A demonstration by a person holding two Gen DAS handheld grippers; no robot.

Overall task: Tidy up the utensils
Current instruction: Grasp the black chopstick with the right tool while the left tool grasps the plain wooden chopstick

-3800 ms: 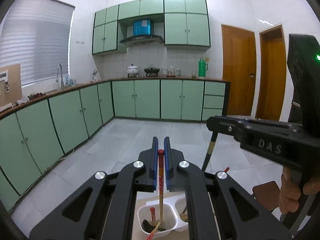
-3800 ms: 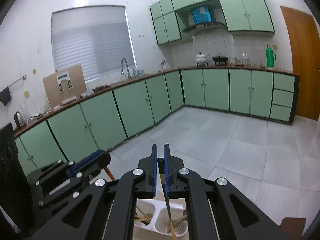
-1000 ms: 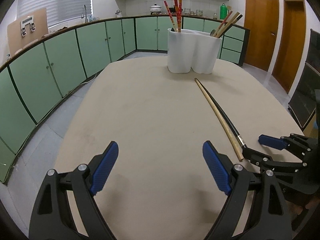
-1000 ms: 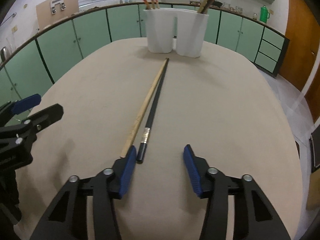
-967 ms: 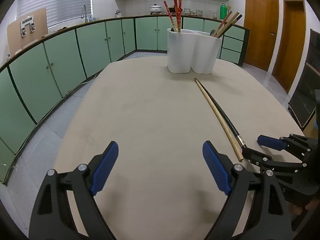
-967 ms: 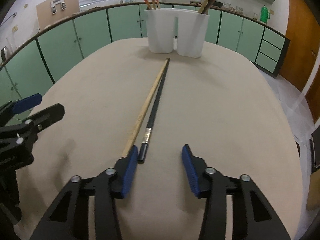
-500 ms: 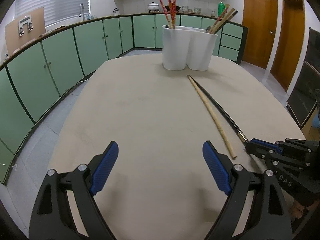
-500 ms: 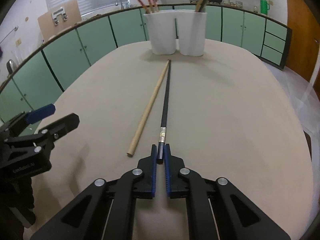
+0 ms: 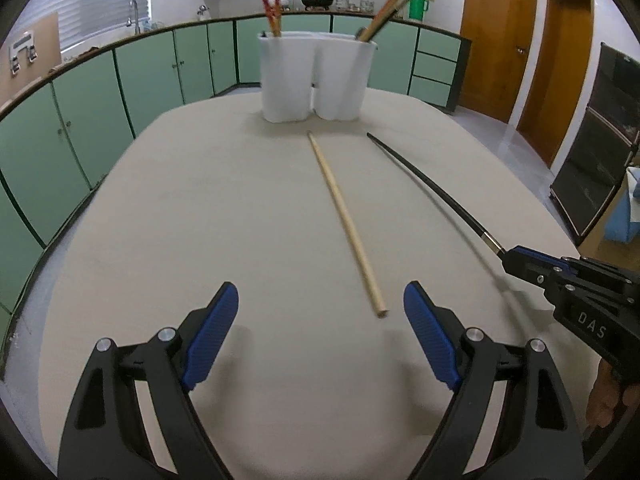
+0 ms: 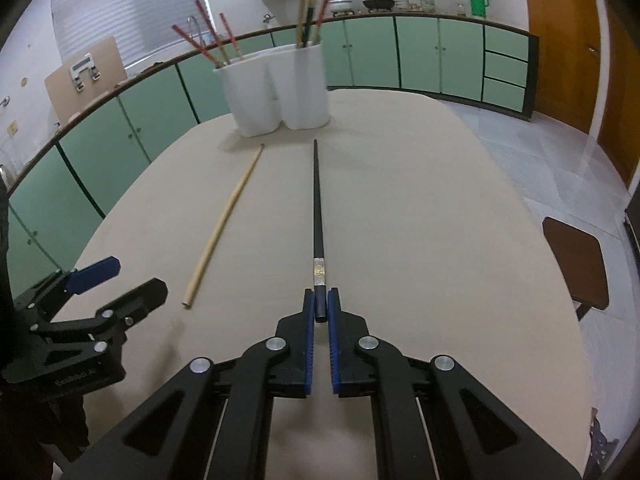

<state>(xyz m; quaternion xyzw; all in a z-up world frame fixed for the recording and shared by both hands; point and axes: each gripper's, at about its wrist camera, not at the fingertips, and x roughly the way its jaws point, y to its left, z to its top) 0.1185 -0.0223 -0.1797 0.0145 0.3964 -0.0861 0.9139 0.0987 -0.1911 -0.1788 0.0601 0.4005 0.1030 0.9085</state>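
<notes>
A white two-cup utensil holder [image 9: 316, 76] stands at the far end of the beige table [image 9: 200, 208], with red chopsticks in its left cup and wooden and dark ones in its right cup. It also shows in the right wrist view [image 10: 276, 88]. A wooden chopstick [image 9: 345, 220] lies loose on the table, also visible in the right wrist view [image 10: 224, 220]. My left gripper [image 9: 320, 320] is open and empty, its jaws on either side of the wooden chopstick's near end. My right gripper [image 10: 319, 304] is shut on the thick end of a black chopstick [image 10: 317, 208], which points at the holder.
Green kitchen cabinets [image 9: 80, 120] run around the room beyond the table's left and far edges. A brown stool [image 10: 576, 264] stands off the table's right side. Wooden doors [image 9: 496, 36] are at the far right.
My right gripper closed on the black chopstick's end and swung it away from the wooden one. My left gripper moved right, toward the wooden chopstick's near end, still open.
</notes>
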